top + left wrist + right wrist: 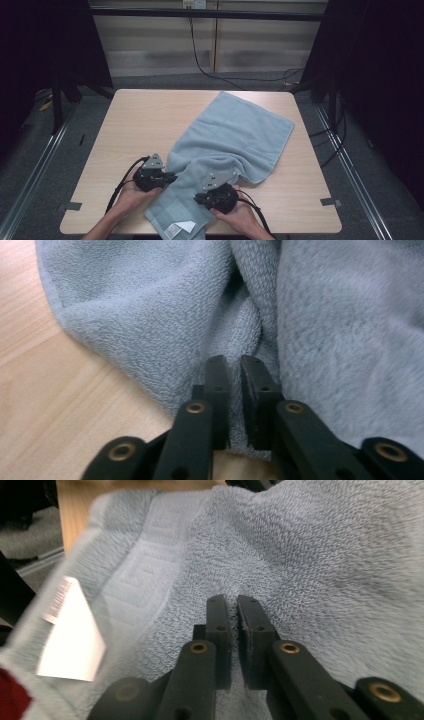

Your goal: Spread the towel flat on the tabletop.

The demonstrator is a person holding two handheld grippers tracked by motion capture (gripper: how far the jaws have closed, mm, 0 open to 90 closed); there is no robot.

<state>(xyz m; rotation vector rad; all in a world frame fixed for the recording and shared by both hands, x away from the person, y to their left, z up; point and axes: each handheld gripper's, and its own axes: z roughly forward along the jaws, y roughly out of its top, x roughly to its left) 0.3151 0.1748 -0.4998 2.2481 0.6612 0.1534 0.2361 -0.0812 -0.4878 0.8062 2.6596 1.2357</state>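
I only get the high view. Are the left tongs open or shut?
Observer: Shut. The left tongs sit at a fold near the towel edge.
Operator: And the right ones?
Observer: The right tongs are shut too, over flat towel. I cannot tell if cloth is pinched.
Operator: What is the white thing?
Observer: A label with tiny dark print at one end, beside a woven border.
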